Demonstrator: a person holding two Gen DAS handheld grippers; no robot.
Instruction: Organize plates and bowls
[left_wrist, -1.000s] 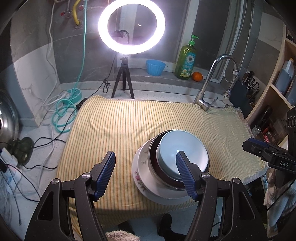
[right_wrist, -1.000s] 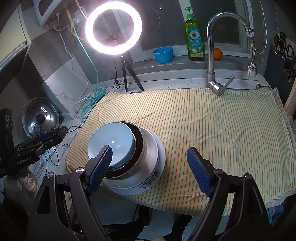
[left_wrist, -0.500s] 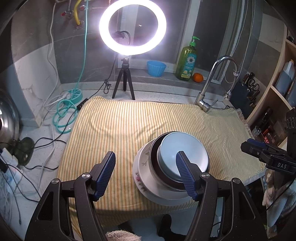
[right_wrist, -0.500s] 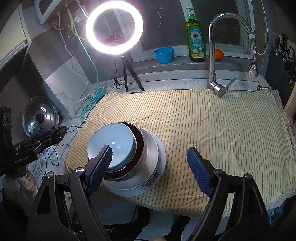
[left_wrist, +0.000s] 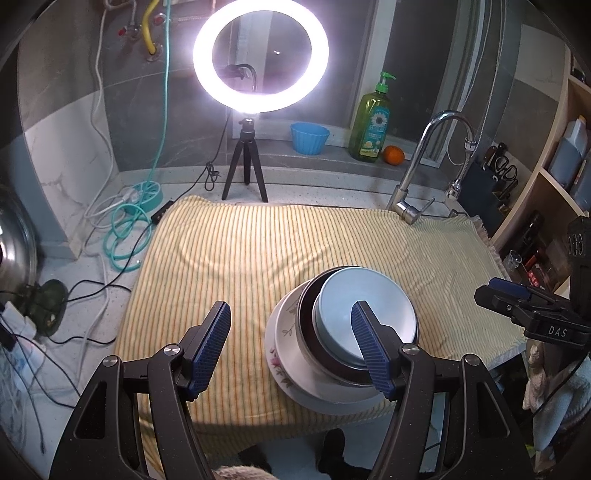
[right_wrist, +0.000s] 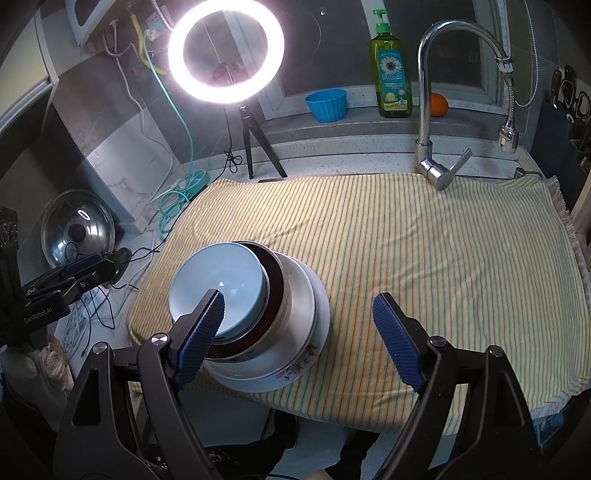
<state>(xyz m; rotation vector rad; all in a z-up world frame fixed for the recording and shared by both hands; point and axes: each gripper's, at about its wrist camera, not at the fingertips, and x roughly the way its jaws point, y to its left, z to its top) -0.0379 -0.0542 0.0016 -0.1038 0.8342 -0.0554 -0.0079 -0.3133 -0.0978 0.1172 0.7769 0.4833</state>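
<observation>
Nothing had moved since a moment before: the left gripper (left_wrist: 290, 345) and right gripper (right_wrist: 299, 338) both stayed wide apart, gripping nothing. Just past them, a pale blue bowl (right_wrist: 218, 286) sat nested in a dark brown bowl (right_wrist: 275, 284) on a white flowered plate (right_wrist: 299, 365), near the front edge of the yellow striped towel (right_wrist: 424, 258).

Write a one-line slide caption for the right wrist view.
Open right tool hovers over nested bowls stacked on a floral plate, on a striped towel.

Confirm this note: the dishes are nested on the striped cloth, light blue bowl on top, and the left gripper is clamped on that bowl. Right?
Not quite. The left gripper is open and holds nothing, as the left wrist view shows. The rest stands: the light blue bowl tops the stack on the striped cloth.
</observation>
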